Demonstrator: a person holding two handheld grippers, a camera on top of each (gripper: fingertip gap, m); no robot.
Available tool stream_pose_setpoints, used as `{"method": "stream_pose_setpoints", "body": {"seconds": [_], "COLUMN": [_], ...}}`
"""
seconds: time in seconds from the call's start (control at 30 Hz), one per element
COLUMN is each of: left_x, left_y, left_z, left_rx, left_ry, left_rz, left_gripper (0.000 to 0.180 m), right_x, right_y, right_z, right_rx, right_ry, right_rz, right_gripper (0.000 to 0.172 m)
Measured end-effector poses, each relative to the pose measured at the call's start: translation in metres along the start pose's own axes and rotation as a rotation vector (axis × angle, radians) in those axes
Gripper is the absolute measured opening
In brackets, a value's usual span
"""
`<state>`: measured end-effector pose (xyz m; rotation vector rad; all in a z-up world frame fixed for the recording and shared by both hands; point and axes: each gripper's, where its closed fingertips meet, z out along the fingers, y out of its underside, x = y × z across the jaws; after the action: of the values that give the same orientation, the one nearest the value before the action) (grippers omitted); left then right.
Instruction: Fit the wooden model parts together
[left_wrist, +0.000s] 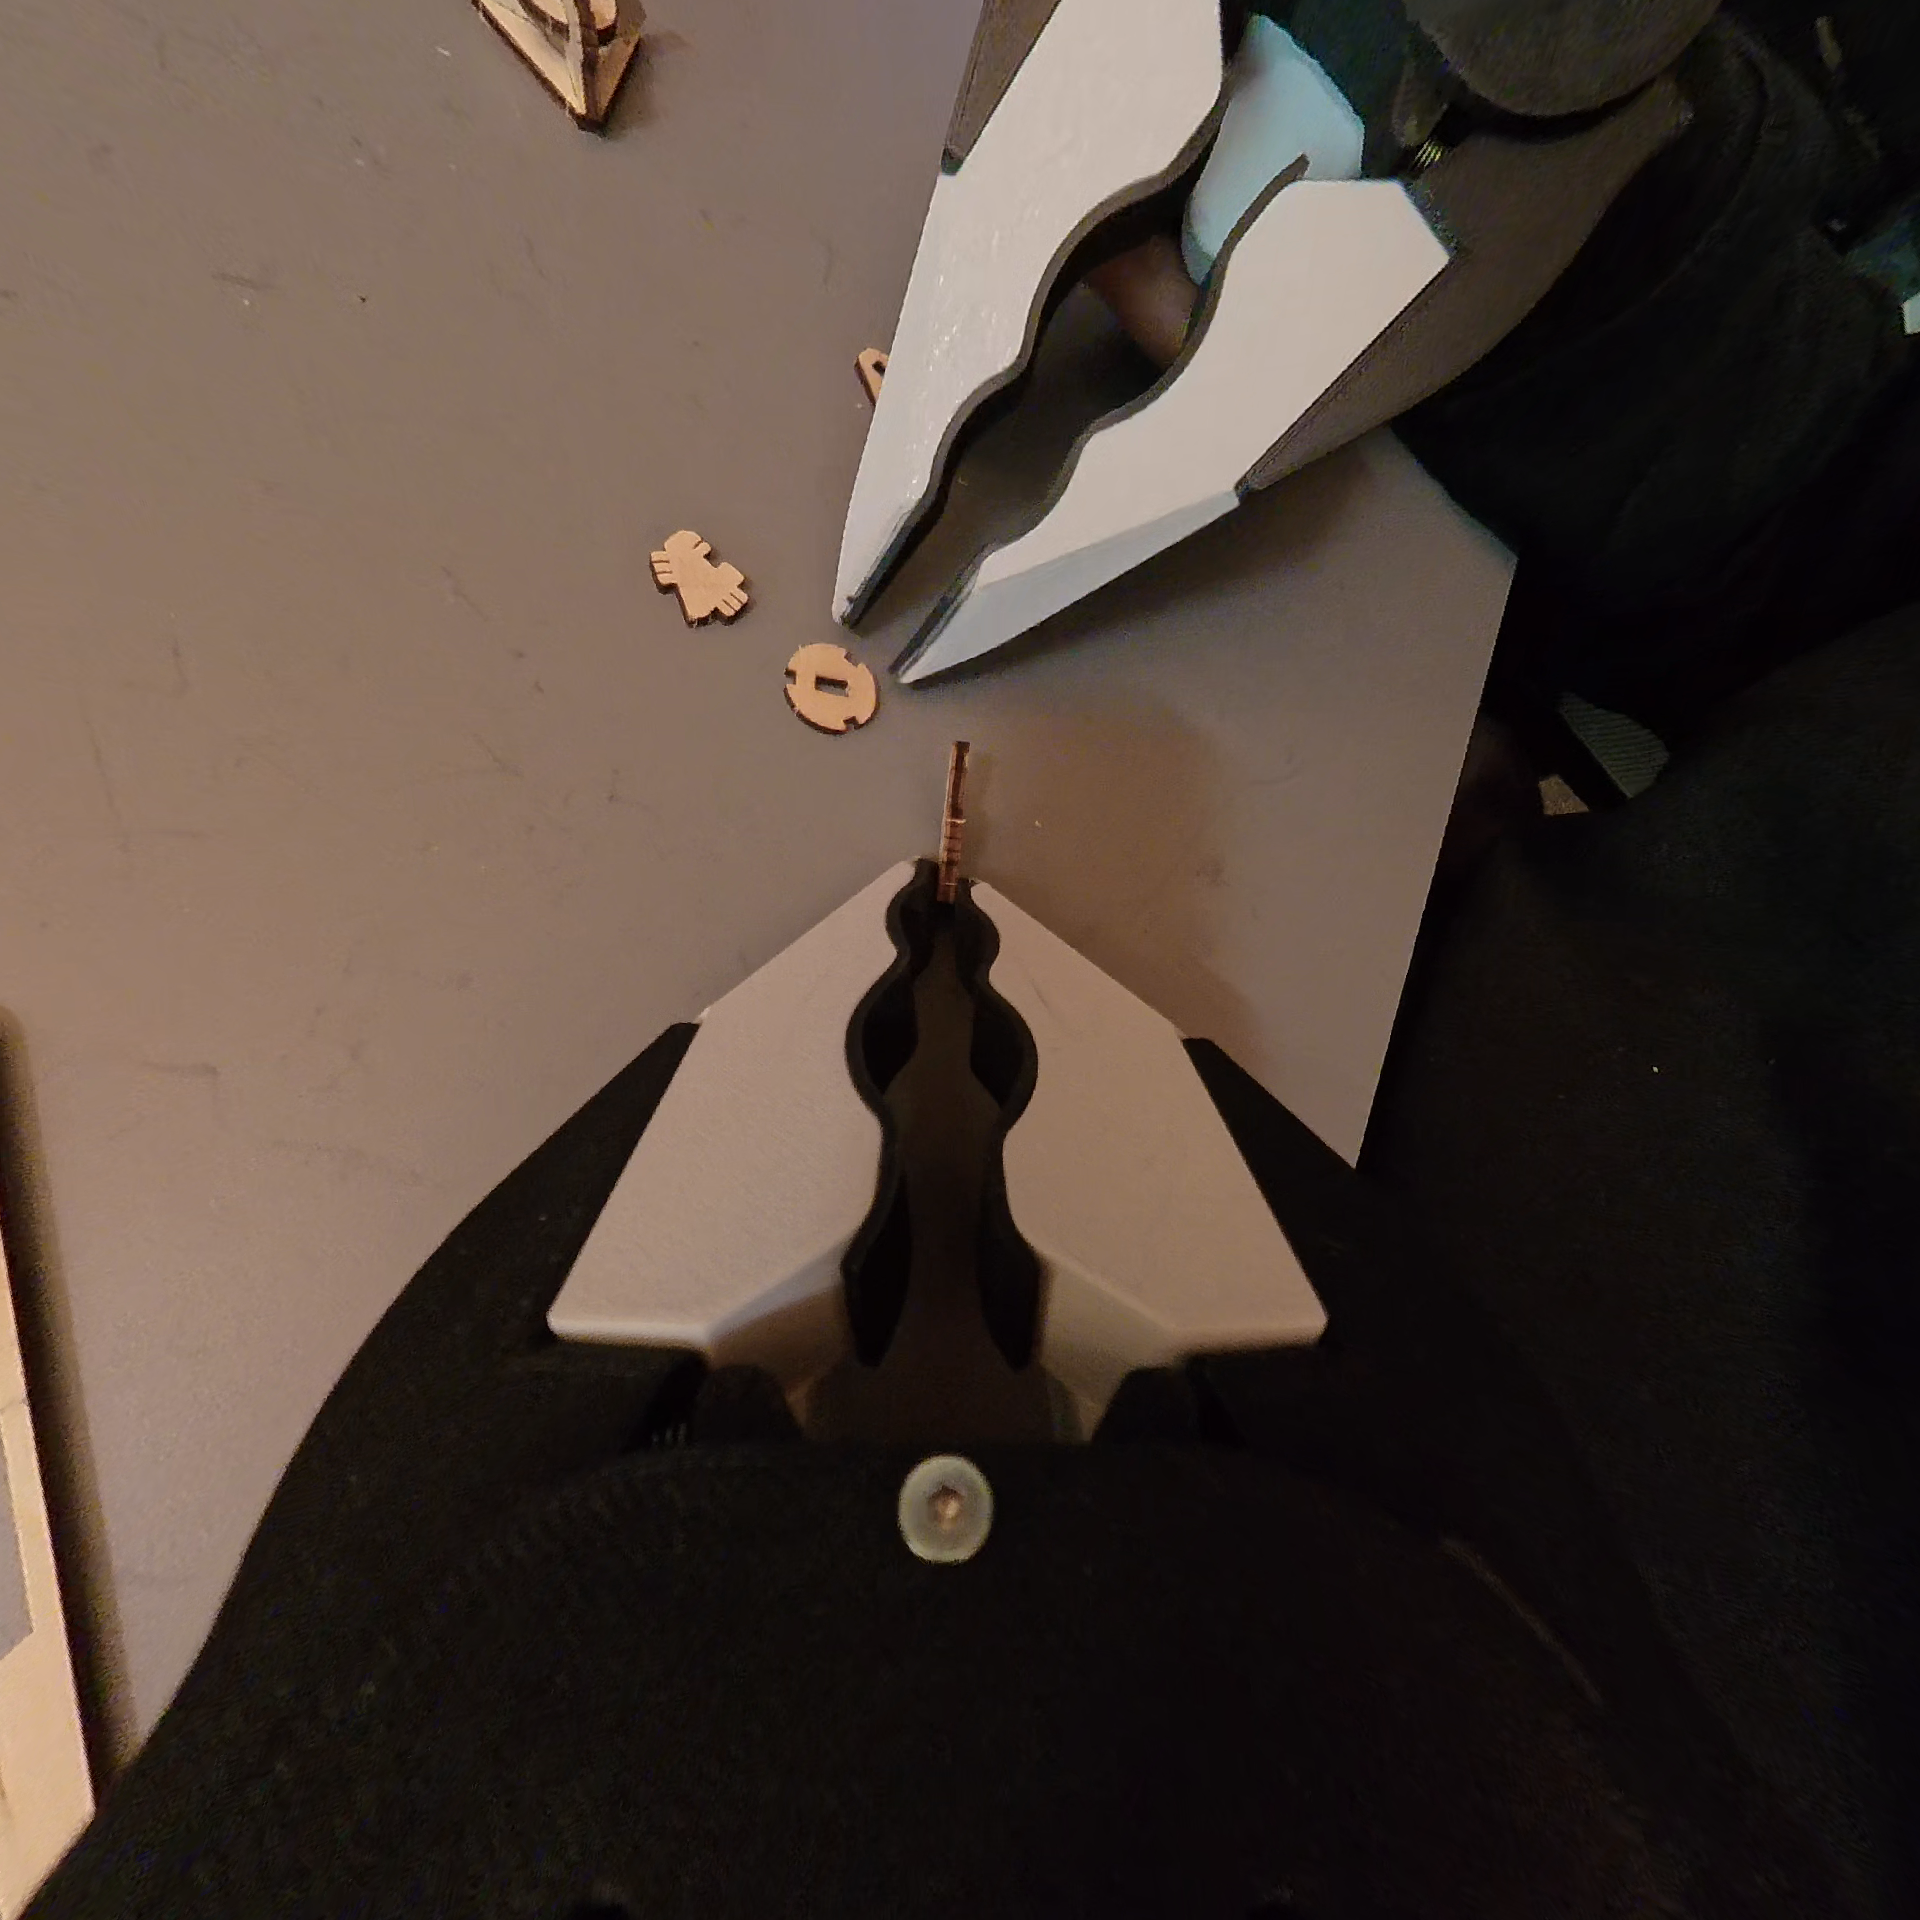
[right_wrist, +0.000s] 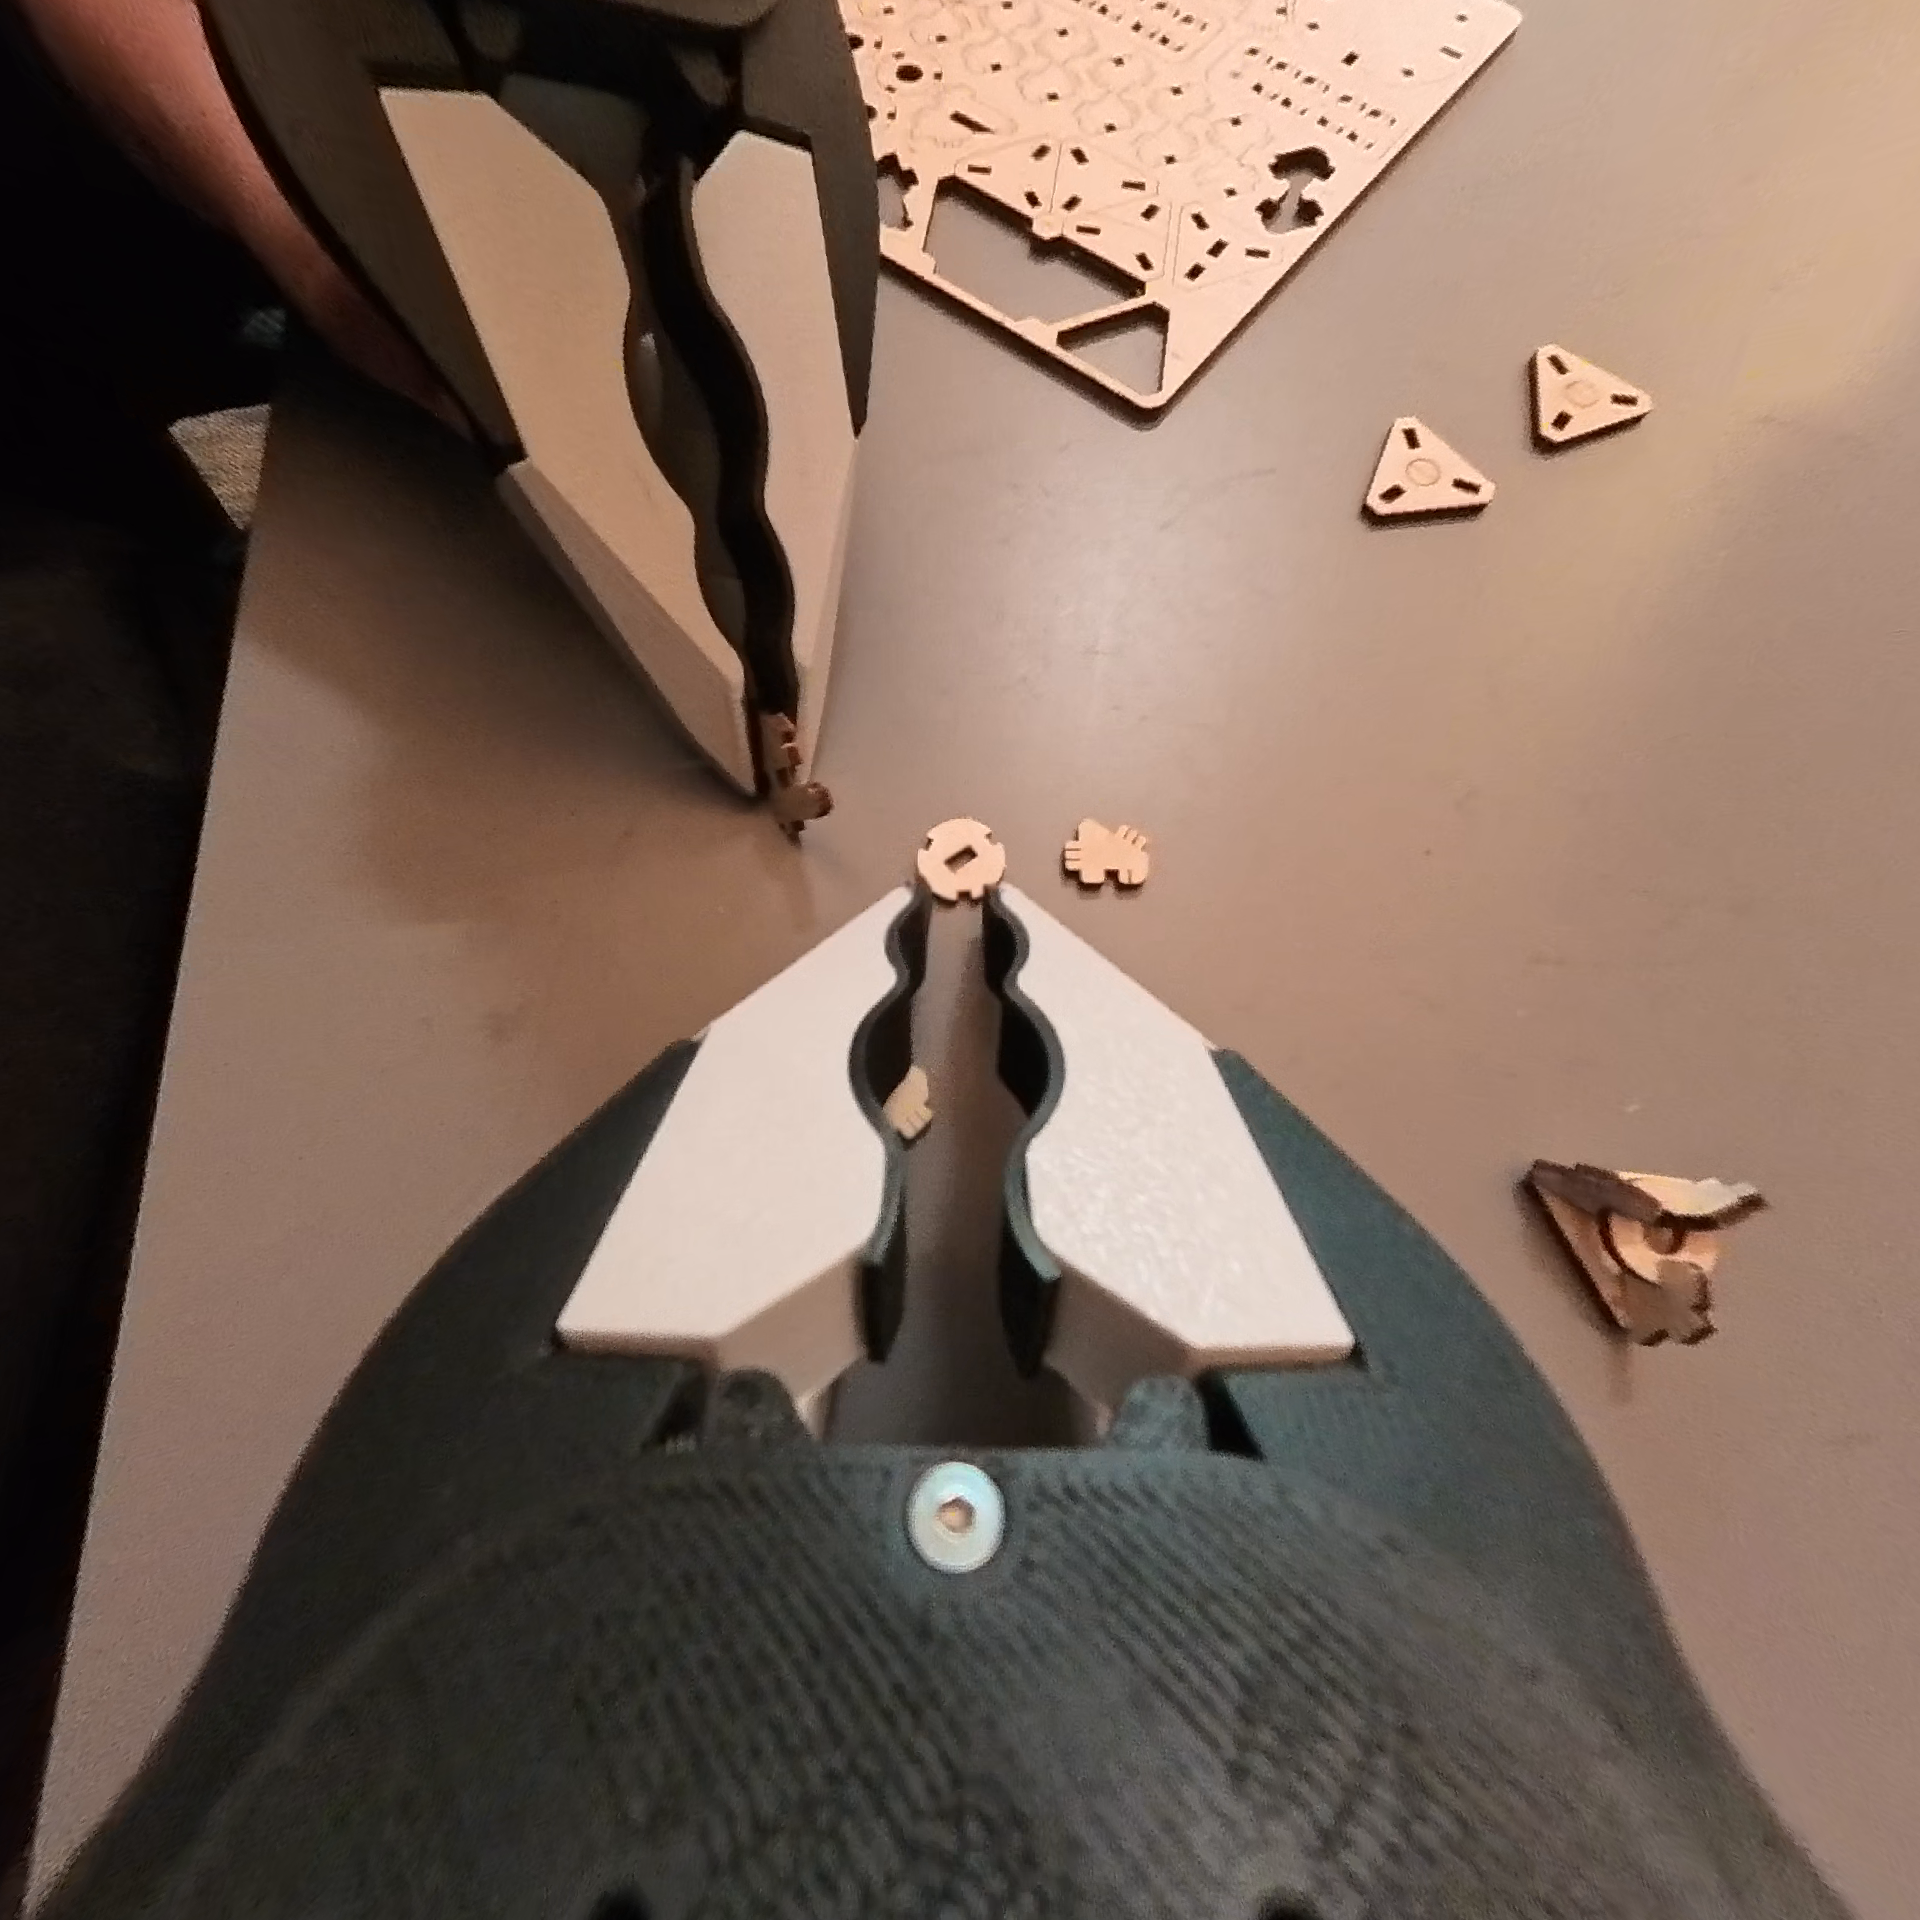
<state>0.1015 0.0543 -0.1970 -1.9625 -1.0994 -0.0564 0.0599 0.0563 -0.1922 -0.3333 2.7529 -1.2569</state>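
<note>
My left gripper (left_wrist: 943, 871) is shut on a thin notched wooden piece (left_wrist: 954, 816), which I see edge-on sticking out past the tips. In the right wrist view the left gripper (right_wrist: 774, 781) holds that same piece (right_wrist: 792, 774) with its tip close to the grey table (right_wrist: 1299, 727). My right gripper (right_wrist: 951, 902) is narrowly open, with its tips at the near edge of a round slotted wooden disc (right_wrist: 961, 860). In the left wrist view the disc (left_wrist: 831, 691) lies flat on the table just beyond the right gripper's tips (left_wrist: 875, 646), not between them.
A comb-like wooden piece (right_wrist: 1107, 854) lies beside the disc. Another small piece (right_wrist: 912, 1107) lies under my right gripper. A laser-cut wooden sheet (right_wrist: 1143, 156), two flat triangles (right_wrist: 1425, 473) and an assembled triangular part (right_wrist: 1631, 1257) lie farther off. The table edge (left_wrist: 1455, 883) is close by. The gap from one gripper's tips to the other's is roughly 5 centimetres.
</note>
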Motion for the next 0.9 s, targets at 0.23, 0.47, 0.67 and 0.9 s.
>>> {"method": "stream_pose_setpoints", "body": {"seconds": [0.23, 0.47, 0.67, 0.9], "left_x": [0.0, 0.0, 0.0, 0.0], "left_y": [0.0, 0.0, 0.0, 0.0], "left_z": [0.0, 0.0, 0.0, 0.0], "left_rx": [0.0, 0.0, 0.001, 0.001], "left_ry": [0.003, 0.008, 0.006, 0.008], "left_rz": [-0.003, -0.008, -0.005, -0.008], "left_gripper": [0.001, 0.001, 0.0, 0.001], "right_x": [0.004, 0.005, 0.015, 0.02], "right_y": [-0.002, -0.001, 0.005, 0.008], "right_z": [0.003, 0.007, 0.0, -0.002], "right_rx": [-0.003, -0.025, -0.036, -0.035], "right_ry": [0.03, 0.066, 0.082, 0.093], "right_rz": [0.07, 0.046, 0.071, 0.084], "right_gripper": [0.02, 0.022, 0.019, 0.018]}}
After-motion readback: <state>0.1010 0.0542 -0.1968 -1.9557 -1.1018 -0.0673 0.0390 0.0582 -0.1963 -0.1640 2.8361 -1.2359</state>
